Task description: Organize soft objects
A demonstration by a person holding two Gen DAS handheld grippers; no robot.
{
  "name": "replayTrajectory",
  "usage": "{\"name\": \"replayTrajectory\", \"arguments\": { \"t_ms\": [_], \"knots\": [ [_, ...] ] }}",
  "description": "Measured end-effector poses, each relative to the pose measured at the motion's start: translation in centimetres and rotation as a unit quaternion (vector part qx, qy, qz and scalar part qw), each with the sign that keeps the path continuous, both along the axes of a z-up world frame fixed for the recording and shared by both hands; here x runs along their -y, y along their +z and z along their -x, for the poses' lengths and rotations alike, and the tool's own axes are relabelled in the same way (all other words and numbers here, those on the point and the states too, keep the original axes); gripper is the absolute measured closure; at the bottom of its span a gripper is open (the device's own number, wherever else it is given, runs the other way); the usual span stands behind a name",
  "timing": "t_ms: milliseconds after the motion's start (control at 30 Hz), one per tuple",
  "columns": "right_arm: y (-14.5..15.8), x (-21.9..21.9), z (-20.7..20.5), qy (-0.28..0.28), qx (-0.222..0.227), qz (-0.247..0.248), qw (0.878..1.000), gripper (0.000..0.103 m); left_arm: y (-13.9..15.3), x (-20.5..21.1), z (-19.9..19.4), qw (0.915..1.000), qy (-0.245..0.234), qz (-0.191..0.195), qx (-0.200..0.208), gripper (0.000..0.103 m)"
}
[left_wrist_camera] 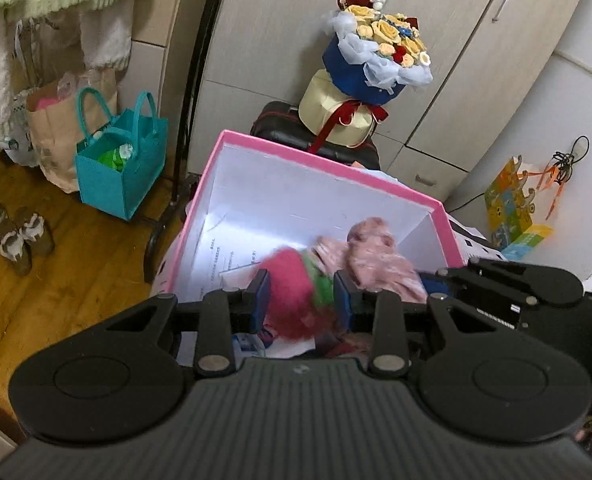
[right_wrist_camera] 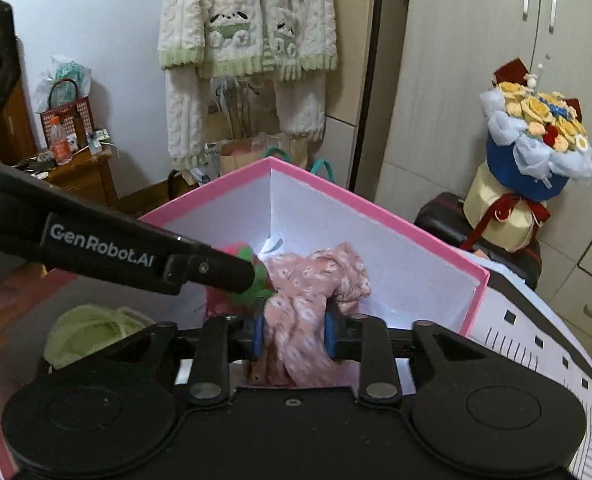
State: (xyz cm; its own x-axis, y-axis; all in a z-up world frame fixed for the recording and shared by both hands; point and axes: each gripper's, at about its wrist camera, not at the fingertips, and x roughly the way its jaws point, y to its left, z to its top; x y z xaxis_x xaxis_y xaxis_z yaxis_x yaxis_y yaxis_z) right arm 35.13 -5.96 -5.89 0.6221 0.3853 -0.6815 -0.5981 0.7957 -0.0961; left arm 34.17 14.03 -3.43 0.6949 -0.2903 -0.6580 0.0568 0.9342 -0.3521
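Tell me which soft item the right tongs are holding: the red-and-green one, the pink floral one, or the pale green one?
The pink floral cloth: it is pinched between the right tongs, over the pink box.

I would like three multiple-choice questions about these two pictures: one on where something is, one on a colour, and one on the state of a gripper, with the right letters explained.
1. Where does the flower bouquet stand?
A. inside the pink box
B. on a cream round box atop a dark suitcase
C. on the wooden floor

2. What colour is the open box's rim?
A. pink
B. teal
C. brown

3. What is the right gripper doing?
A. open, holding nothing
B. shut on a shoe
C. shut on the pink floral cloth

Answers: 1 B, the cream box sits under it; 2 A, the edge is pink; 3 C, the cloth is pinched between the blue pads.
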Motion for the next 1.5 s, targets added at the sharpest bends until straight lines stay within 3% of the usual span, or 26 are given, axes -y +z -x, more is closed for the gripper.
{"name": "replayTrajectory", "arguments": {
  "t_ms": [133,167,233,300,533,800,967,1133,1367,1500],
  "knots": [
    [-0.8,-0.5,0.1,0.006,0.006,0.019,1.000,0.059,0.2,0.9,-0.4,0.9986,0.022,-0.044,0.018,0.070],
    [-0.7,-0.5,0.4,0.004,0.016,0.022,1.000,0.058,0.2,1.0,-0.5,0.9985,0.022,-0.046,0.018,0.070],
    [-0.2,-0.2,0.8,-0.006,0.030,0.020,0.999,0.046,0.2,0.9,-0.4,0.9993,0.014,-0.032,0.013,0.070],
    [0.5,0.5,1.3,-0.013,0.043,0.014,0.999,0.043,0.3,0.8,0.3,0.9993,0.015,-0.028,0.018,0.070],
    [2.6,3.9,5.5,-0.027,0.071,-0.040,0.996,0.039,2.4,0.6,4.7,0.9967,0.017,-0.040,0.068,0.064],
    [3.5,6.6,10.9,-0.052,0.077,-0.063,0.994,0.037,5.3,1.8,10.6,0.9913,0.009,-0.068,0.112,0.051],
    [4.3,7.4,13.8,-0.060,0.082,-0.084,0.991,0.028,6.3,2.9,13.8,0.9881,0.002,-0.078,0.133,0.046],
    [5.5,8.0,16.7,-0.079,0.094,-0.088,0.989,0.019,7.4,4.0,17.2,0.9826,-0.012,-0.099,0.157,0.035],
    [6.7,9.7,19.6,-0.118,0.086,-0.076,0.986,0.006,8.4,5.7,20.6,0.9759,-0.025,-0.116,0.183,0.001],
    [6.4,11.0,20.5,-0.147,0.059,-0.050,0.986,0.000,8.1,7.0,20.9,0.9736,-0.030,-0.146,0.173,0.001]
  ]
}}
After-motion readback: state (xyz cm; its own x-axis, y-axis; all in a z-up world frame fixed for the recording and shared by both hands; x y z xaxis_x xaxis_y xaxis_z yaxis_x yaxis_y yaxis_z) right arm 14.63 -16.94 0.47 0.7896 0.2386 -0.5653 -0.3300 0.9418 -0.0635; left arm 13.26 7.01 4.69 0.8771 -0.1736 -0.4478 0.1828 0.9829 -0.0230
